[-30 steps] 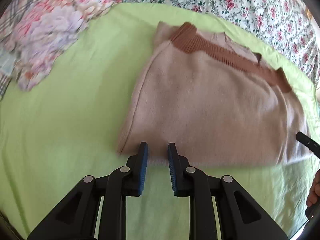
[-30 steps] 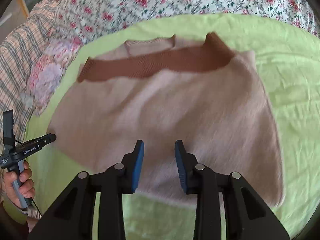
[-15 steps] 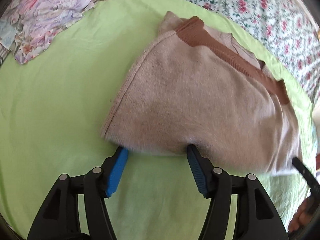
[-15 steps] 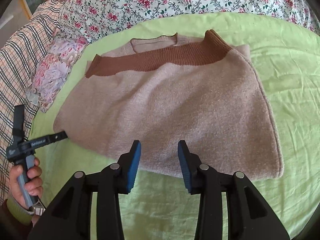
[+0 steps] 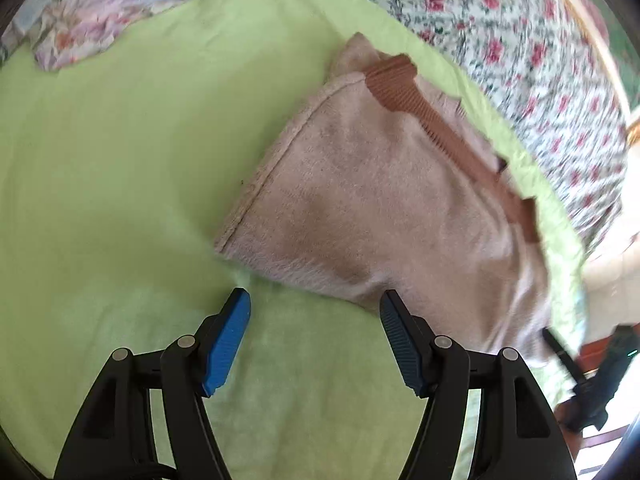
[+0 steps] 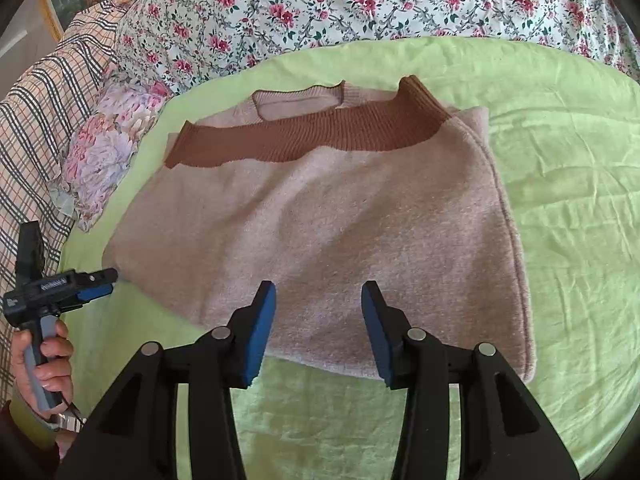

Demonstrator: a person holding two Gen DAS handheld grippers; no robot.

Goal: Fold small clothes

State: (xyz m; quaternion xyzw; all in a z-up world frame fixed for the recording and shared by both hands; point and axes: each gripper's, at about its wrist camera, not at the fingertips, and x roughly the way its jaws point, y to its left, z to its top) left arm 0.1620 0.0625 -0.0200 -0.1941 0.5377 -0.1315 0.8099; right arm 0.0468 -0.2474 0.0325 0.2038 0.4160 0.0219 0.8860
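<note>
I see a wide lime-green sheet (image 6: 560, 184), soft cotton with fine creases, covering the bed, and past its far edge a floral quilt (image 6: 320, 0) of pink roses on white. At far left lie a checked blanket (image 6: 36, 128) and a pillow (image 6: 108, 148) printed with big pale peonies. In the middle of the sheet lies the folded sweater (image 6: 320, 216), a fuzzy beige knit, roughly rectangular, with a brown ribbed band (image 6: 304, 136) running across its far side and a beige neckline peeking out behind it; a raised seam traces its right edge. My right gripper (image 6: 318, 300) hangs over the sweater's near hem, its blue ridged pads part-way open with nothing pinched between them; its jaws have just been opening. My left gripper (image 5: 314, 302) sits just off the near left corner of the sweater, its jaws spread wide and just been opening, holding nothing, with green sheet showing between the blue pads. In the right wrist view, a hand (image 6: 40, 364) grips that tool's grey handle at lower left.
</note>
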